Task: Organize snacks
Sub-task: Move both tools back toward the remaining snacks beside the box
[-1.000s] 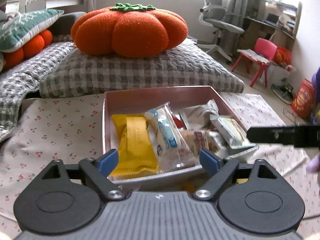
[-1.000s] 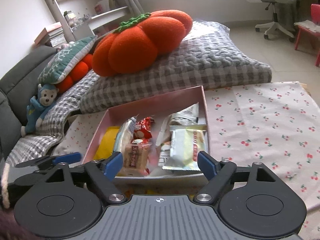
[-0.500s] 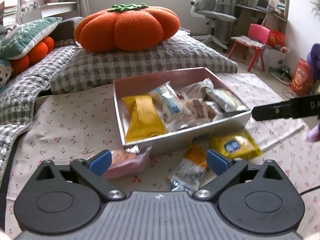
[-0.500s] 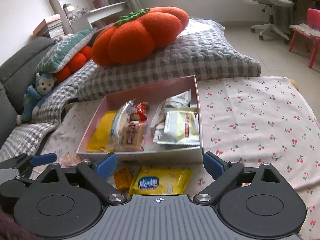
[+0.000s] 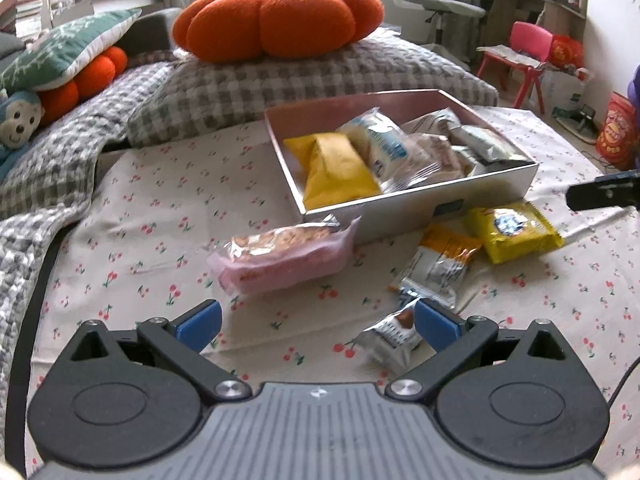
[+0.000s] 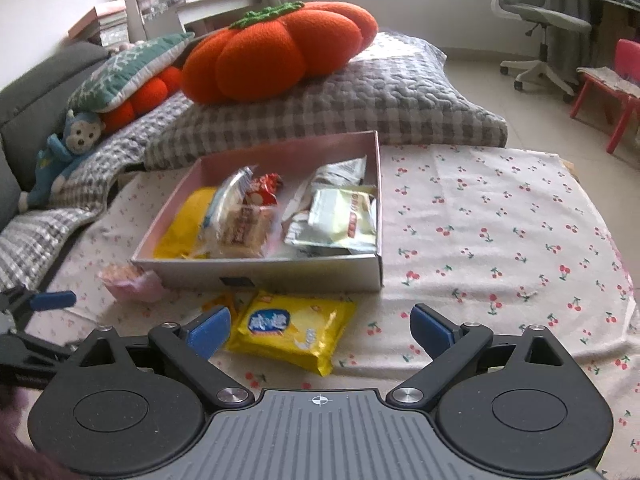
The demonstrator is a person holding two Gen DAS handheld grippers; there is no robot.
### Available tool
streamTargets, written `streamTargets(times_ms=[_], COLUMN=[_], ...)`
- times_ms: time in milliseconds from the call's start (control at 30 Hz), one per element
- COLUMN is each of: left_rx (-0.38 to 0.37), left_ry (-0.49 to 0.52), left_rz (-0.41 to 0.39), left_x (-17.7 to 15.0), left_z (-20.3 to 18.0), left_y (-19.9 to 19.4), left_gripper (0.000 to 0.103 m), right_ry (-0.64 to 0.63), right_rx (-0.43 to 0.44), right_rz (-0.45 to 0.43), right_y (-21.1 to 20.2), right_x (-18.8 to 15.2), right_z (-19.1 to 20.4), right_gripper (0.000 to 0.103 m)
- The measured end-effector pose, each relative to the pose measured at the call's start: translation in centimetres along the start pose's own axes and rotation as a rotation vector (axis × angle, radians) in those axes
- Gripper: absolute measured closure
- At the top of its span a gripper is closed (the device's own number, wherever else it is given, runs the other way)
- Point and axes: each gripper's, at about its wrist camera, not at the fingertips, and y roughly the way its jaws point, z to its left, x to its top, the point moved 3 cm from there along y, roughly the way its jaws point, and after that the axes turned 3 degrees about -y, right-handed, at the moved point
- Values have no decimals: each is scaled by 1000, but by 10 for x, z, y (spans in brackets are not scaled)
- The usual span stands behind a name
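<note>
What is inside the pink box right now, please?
The box holds a yellow pack, a clear-wrapped cake, a red packet and pale green and silver packs. Whatever lies beneath them is covered.

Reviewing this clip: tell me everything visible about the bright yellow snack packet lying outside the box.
The yellow snack packet is a flat, glossy, sealed plastic pouch with crimped ends and a blue-and-white label. It lies flat and slightly askew on the cherry-print cloth, just in front of the box, beside an orange-and-silver packet. No gripper touches it; whether it touches the box is unclear.
</note>
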Motion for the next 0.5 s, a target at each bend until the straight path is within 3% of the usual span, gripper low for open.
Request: streamTargets(times_ms=[333,500], left_rx=[20,15], left_ry=[119,92], left_rz=[-152,-188], left_x=[3,12], left_z=[20,28], left_y=[7,12], left_gripper=[1,1], right_ry=[-85,-103], right_rx=[-32,-23], right_rz=[35,46], right_y=[12,20], right_x=[-16,-20], right_z=[5,8], right_gripper=[5,5])
